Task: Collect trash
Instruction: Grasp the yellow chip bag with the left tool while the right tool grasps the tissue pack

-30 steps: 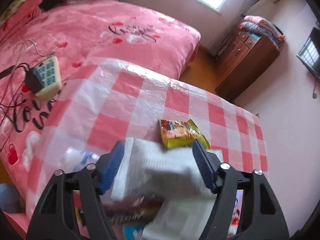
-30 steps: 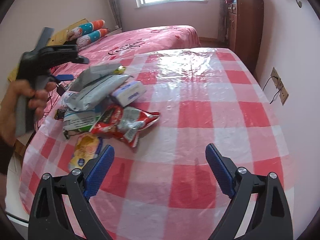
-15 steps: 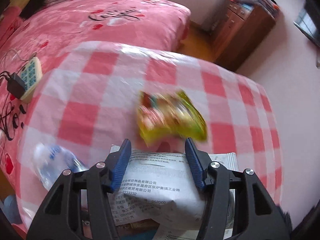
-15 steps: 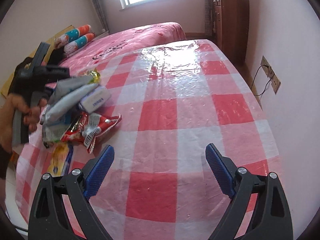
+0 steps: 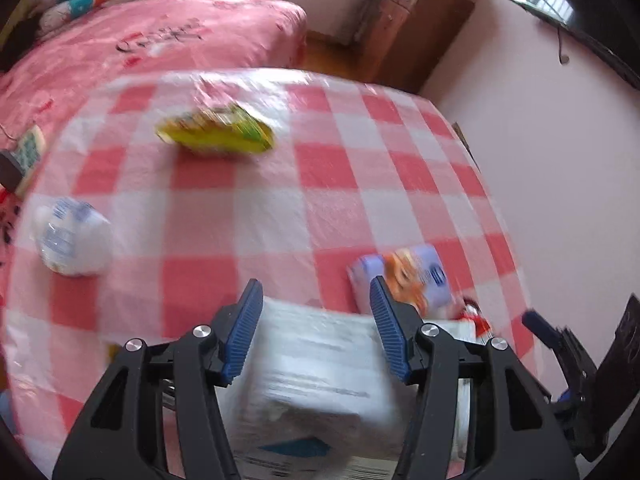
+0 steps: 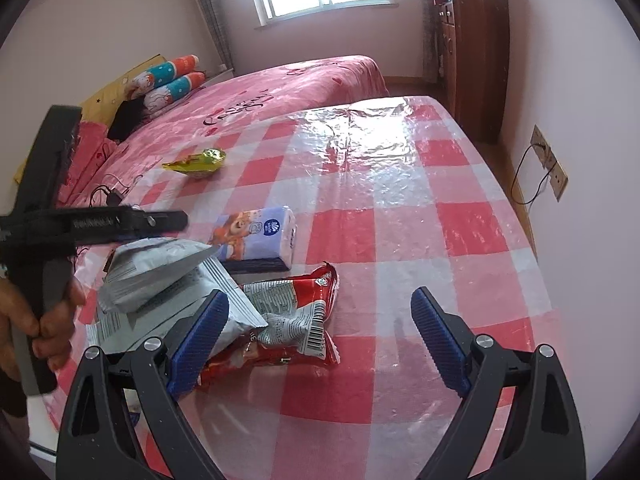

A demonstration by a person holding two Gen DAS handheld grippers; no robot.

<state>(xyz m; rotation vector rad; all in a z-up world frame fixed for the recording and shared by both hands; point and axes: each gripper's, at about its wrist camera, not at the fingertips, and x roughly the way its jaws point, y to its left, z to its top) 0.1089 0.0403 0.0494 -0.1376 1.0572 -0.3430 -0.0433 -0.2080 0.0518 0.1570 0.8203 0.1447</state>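
While the left gripper (image 5: 316, 320) pinches a grey packet (image 5: 320, 364) lifted off the table, gathering is underway; next, the spread, empty right gripper (image 6: 320, 338) should take the red wrapper (image 6: 292, 320) just ahead.

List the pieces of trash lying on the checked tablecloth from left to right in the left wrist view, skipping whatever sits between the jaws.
Crumpled white plastic wrapper with blue print → yellow-green snack packet → lilac tissue pack with an orange cartoon figure.
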